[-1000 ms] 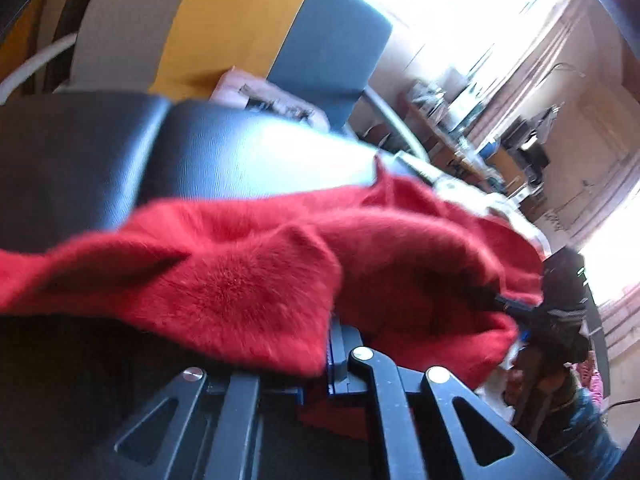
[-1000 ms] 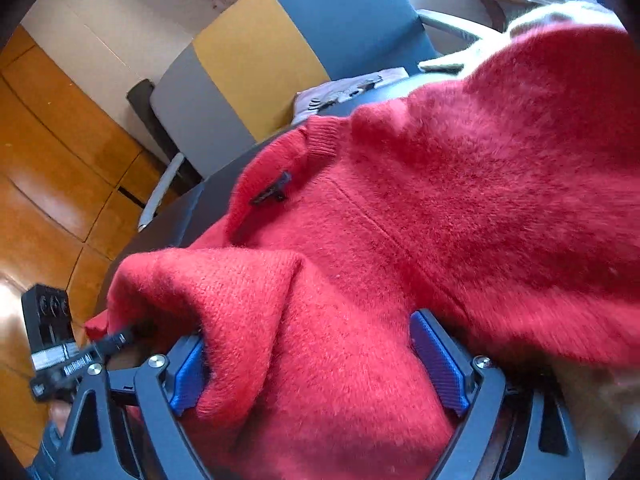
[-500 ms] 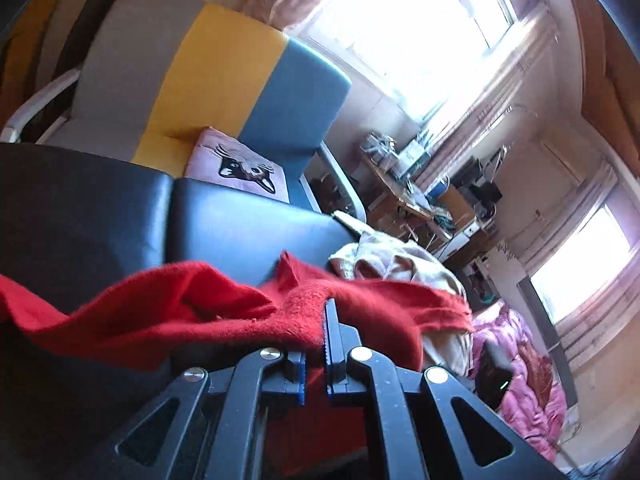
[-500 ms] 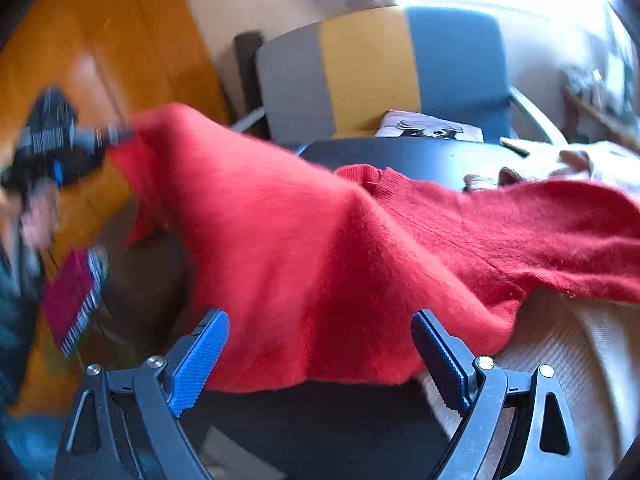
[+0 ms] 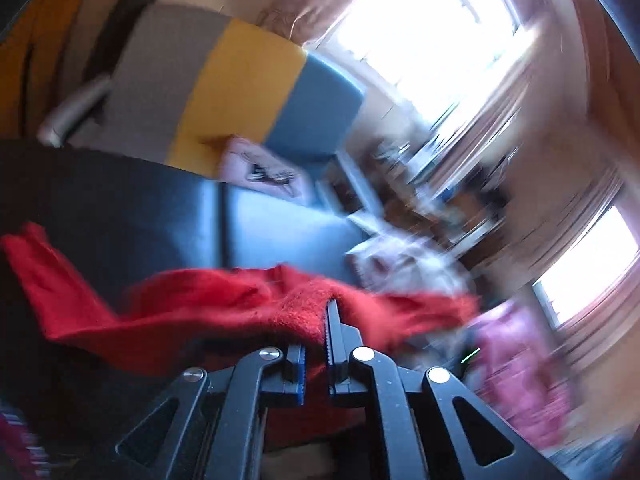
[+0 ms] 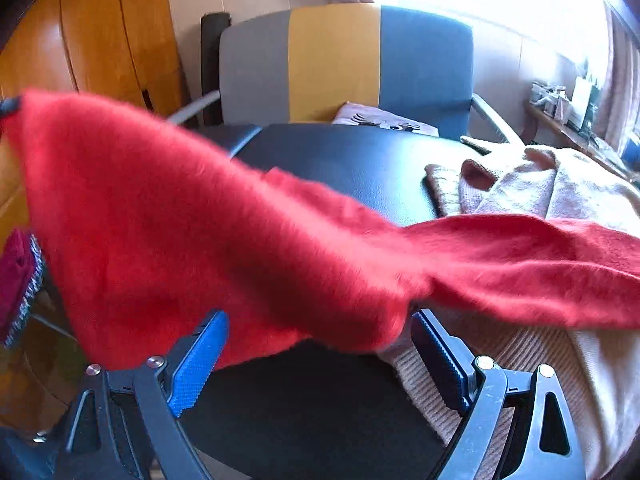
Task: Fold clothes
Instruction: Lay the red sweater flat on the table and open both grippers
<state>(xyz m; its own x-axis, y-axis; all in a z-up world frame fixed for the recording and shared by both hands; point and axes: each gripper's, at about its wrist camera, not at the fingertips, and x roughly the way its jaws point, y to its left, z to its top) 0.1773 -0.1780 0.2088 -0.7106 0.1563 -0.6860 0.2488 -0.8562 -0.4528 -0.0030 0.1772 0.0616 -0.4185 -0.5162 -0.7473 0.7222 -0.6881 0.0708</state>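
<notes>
A fluffy red sweater (image 6: 200,220) hangs stretched over the black padded table (image 6: 340,160). It rises at the upper left to a corner held by my left gripper (image 6: 8,106). In the left wrist view, the left gripper (image 5: 316,332) pinches a fold of the red sweater (image 5: 200,304). Its jaws are opening slightly, with the cloth still pressed between the pads. My right gripper (image 6: 320,316) stands wide open low over the table. The sweater's lower edge drapes in front of its blue pads (image 6: 200,356), and neither pad presses on it.
Cream and beige garments (image 6: 540,192) lie heaped on the table's right side. Behind the table stands a grey, yellow and blue chair (image 6: 332,60) with a pink cushion (image 6: 380,118). A wooden wardrobe (image 6: 100,40) is at the left, and a pink cloth (image 5: 520,360) lies lower right.
My left gripper has risen and pulled the sweater up and away, stretching it. The right gripper has rolled level and backed off, and the sweater no longer lies bunched between its open jaws.
</notes>
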